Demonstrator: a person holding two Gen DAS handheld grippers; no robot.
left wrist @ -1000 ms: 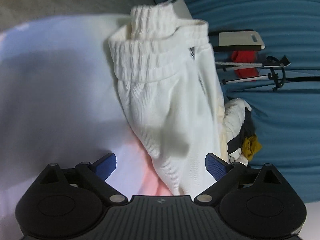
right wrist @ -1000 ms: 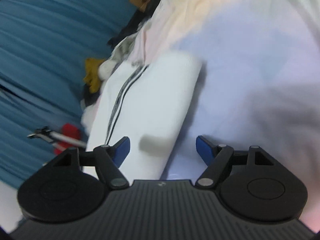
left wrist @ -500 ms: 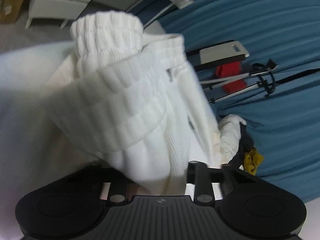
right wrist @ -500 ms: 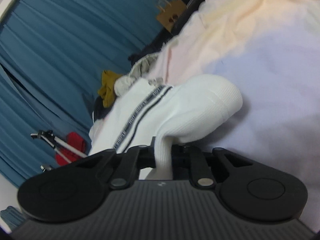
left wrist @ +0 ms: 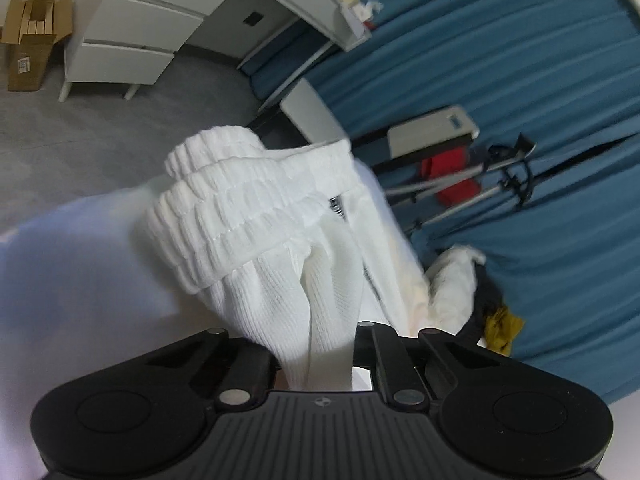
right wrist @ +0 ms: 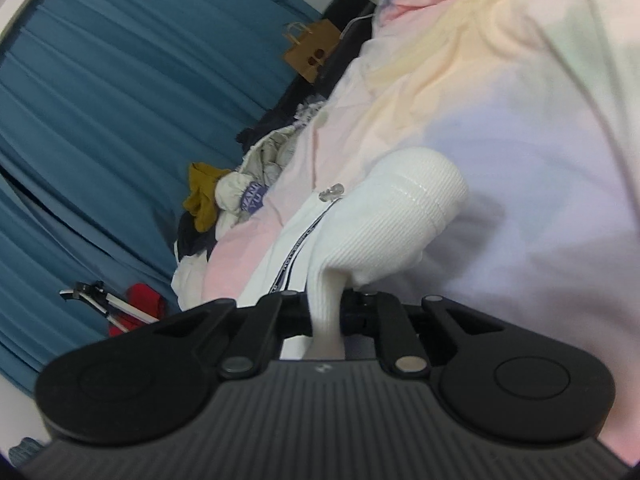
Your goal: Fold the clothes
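Mid-lift, by the look of it, early in a fold: white ribbed-knit trousers with a gathered elastic waistband (left wrist: 256,216) raised off the pastel, softly creased bedsheet (right wrist: 540,128), one end in each tool. Left gripper (left wrist: 316,354) clamped on bunched fabric just below the waistband; right gripper (right wrist: 326,320) pinched shut on a thin pleat near the rounded cuff end (right wrist: 404,216). Striped side tape (right wrist: 296,248) visible along the leg, beside the cuff. Next, probably: pulling both ends taut and level, then carrying one over the other (slack knit likely to sag and twist). Behind the sheet, pleated blue curtain (right wrist: 120,92) and a heap of unfolded clothes (right wrist: 224,208).
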